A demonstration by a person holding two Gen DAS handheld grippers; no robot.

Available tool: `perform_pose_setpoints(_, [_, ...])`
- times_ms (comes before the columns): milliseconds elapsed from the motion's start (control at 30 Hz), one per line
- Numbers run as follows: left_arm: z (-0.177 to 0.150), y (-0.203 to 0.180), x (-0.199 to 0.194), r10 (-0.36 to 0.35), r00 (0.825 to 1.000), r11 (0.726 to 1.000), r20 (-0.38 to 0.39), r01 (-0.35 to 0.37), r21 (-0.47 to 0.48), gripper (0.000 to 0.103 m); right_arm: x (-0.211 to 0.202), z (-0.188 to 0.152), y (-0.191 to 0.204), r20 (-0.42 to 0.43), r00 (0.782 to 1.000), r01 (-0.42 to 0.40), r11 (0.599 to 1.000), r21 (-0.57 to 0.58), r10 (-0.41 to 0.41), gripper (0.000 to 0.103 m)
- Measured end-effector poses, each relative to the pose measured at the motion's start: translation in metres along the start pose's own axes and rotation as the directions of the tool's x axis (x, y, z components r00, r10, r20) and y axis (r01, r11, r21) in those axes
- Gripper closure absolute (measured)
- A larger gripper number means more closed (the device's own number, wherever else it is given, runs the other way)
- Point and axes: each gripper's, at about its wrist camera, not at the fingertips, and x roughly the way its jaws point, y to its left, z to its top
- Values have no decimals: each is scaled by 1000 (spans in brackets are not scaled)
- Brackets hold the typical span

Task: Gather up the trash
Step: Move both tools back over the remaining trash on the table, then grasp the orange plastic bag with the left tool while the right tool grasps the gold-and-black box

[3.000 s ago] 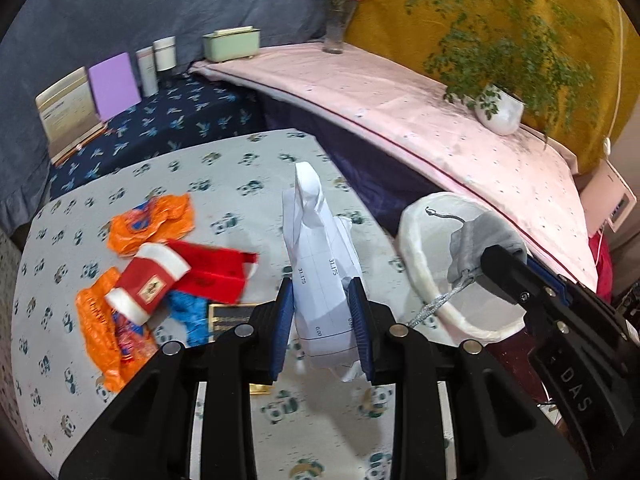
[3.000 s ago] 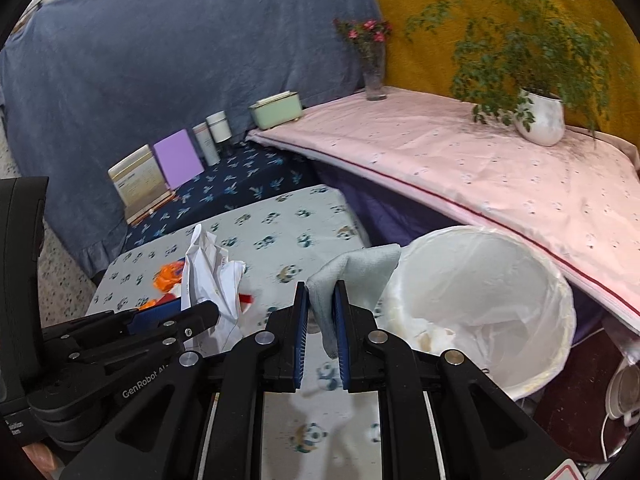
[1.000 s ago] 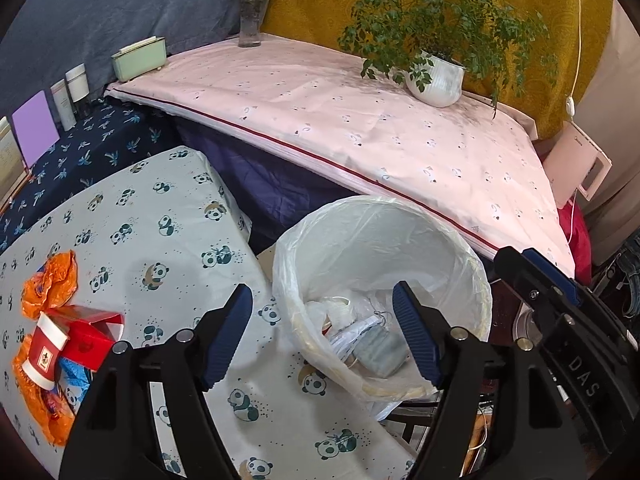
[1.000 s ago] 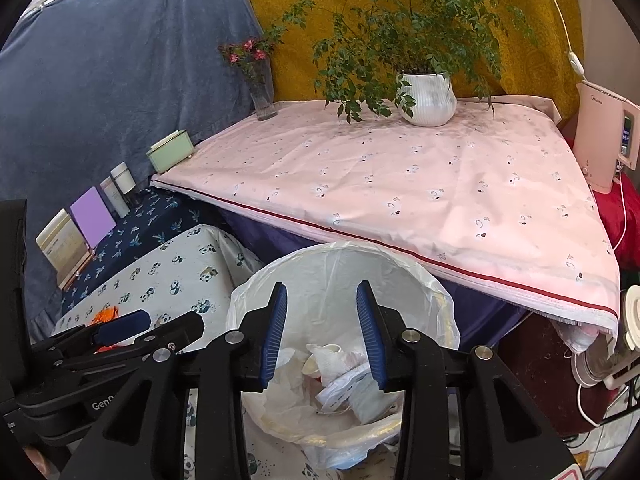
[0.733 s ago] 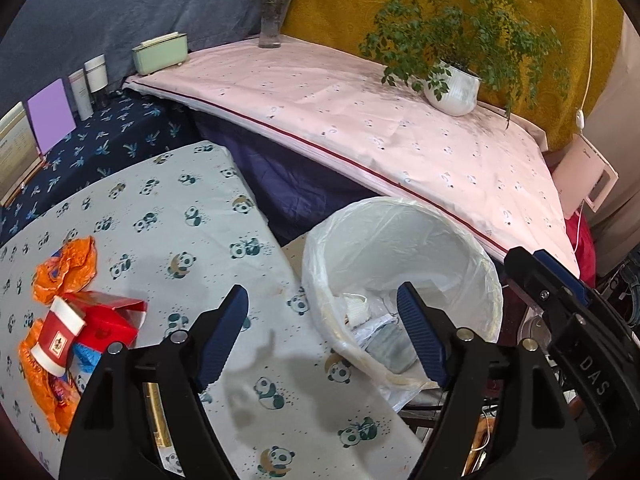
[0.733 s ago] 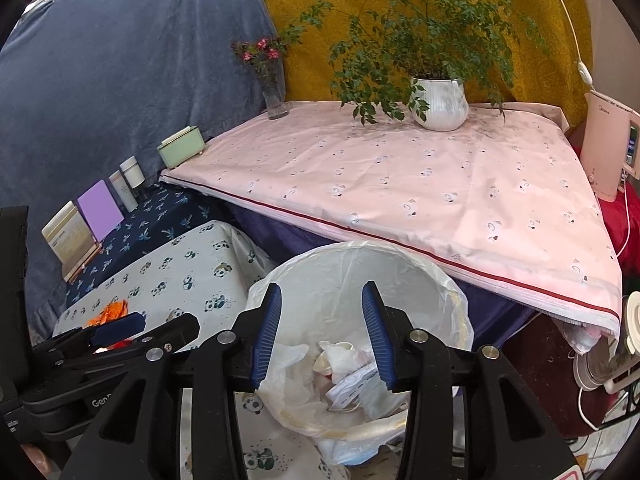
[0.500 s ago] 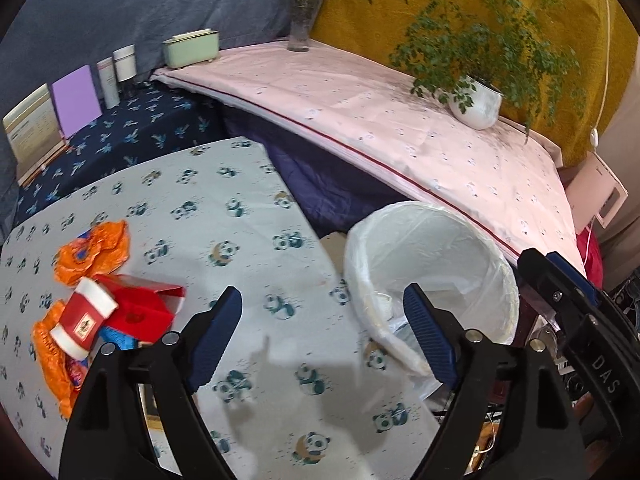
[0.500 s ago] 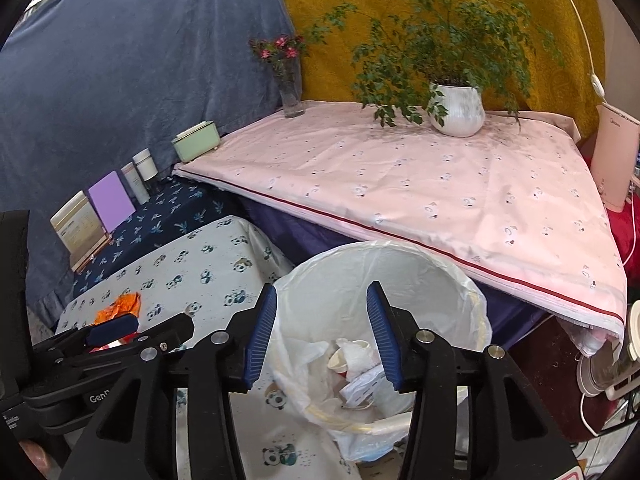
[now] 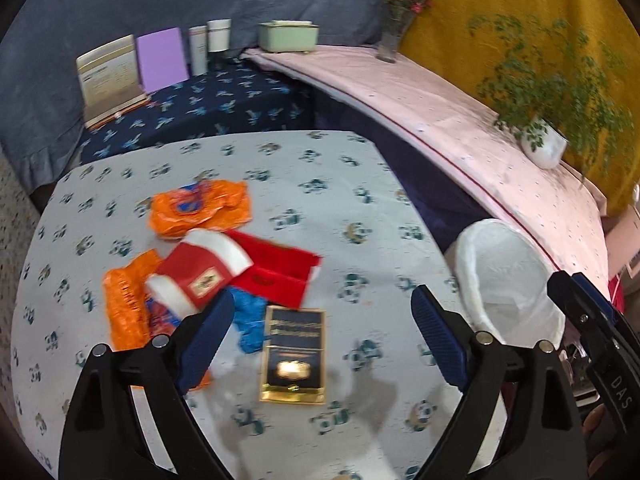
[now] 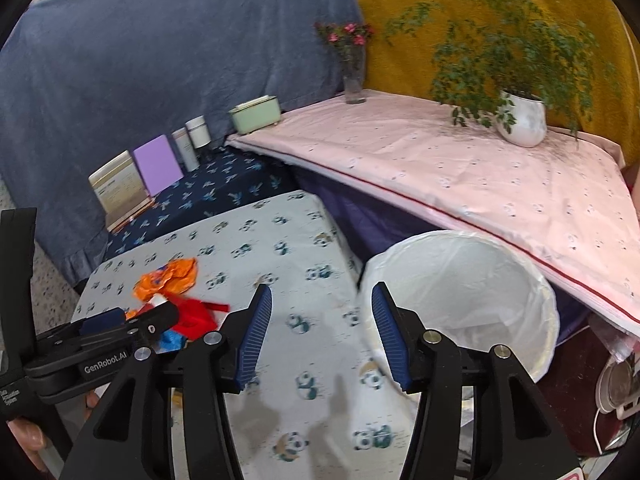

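Note:
My left gripper (image 9: 320, 338) is open and empty above the panda-print table (image 9: 360, 184). Under and ahead of it lie a black-and-gold packet (image 9: 294, 354), a red paper cup (image 9: 200, 270) on its side, a red carton (image 9: 276, 276), a blue scrap (image 9: 248, 322) and two orange wrappers (image 9: 200, 214) (image 9: 126, 306). The white-lined trash bin (image 9: 508, 280) stands off the table's right edge. My right gripper (image 10: 318, 336) is open and empty, over the table edge beside the bin (image 10: 460, 284). The trash pile (image 10: 176, 296) lies to its left.
A pink-covered shelf (image 9: 460, 120) runs behind the bin with a potted plant (image 9: 542, 148), a flower vase (image 9: 390, 44) and a green box (image 9: 288, 36). Books and jars (image 9: 132, 64) stand on the dark blue cloth at the back.
Both grippers have swung left, away from over the bin and back toward the table. The trash pile and the gold packet have come into the left wrist view. Both stay open.

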Motion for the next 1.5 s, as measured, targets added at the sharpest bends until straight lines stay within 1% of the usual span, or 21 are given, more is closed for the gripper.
perform_pose_setpoints(67, [-4,17,-1,30,1000,999,-4,-30,-25,16,3,-3,12,-8,1000,-17,1000,-12,17,46])
perform_pose_setpoints(167, [-11,43,0,81,997,995,-16,-81,-62,13,9,-10,30,-29,999,-39,999,-35,38,43])
perform_pose_setpoints(233, [-17,60,3,119,992,989,-32,-121,-86,12,14,-17,43,-48,998,-52,997,-51,49,42])
perform_pose_setpoints(300, [-23,75,7,139,989,984,-54,-144,-107,11,19,-23,54,-66,996,-61,996,-60,57,41])
perform_pose_setpoints(433, [-36,101,17,151,983,976,-102,-165,-141,11,31,-37,74,-106,992,-82,994,-69,75,38])
perform_pose_setpoints(700, [-57,131,35,192,966,964,-172,-219,-148,11,61,-65,106,-202,974,-119,989,-82,101,38])
perform_pose_setpoints(867, [-62,144,46,191,960,960,-204,-226,-165,11,80,-80,123,-262,960,-133,986,-97,103,38])
perform_pose_setpoints(1000, [-64,148,53,177,958,960,-224,-218,-175,12,91,-90,130,-290,952,-131,985,-111,94,38])
perform_pose_setpoints(1067, [-65,149,56,168,959,962,-230,-210,-175,15,96,-92,133,-298,951,-127,984,-121,86,38])
perform_pose_setpoints(1200, [-66,147,60,158,959,966,-234,-200,-167,18,106,-97,137,-315,946,-119,985,-129,74,38])
perform_pose_setpoints(1300, [-66,145,61,143,962,971,-233,-182,-157,25,113,-101,139,-332,941,-117,985,-130,68,38])
perform_pose_setpoints(1367, [-65,143,61,137,964,973,-228,-173,-150,35,116,-102,140,-338,939,-113,985,-128,64,38])
perform_pose_setpoints(1400, [-65,142,61,130,965,975,-226,-165,-146,38,117,-103,139,-340,939,-110,985,-130,60,38])
perform_pose_setpoints(1433, [-65,141,60,120,967,977,-224,-155,-145,46,118,-104,140,-344,937,-109,985,-134,57,38])
perform_pose_setpoints(1467, [-65,140,60,113,968,978,-223,-147,-145,55,120,-105,139,-351,935,-109,985,-137,54,38])
perform_pose_setpoints(1500, [-64,139,60,101,969,980,-223,-136,-145,58,121,-106,139,-354,934,-106,984,-141,49,39])
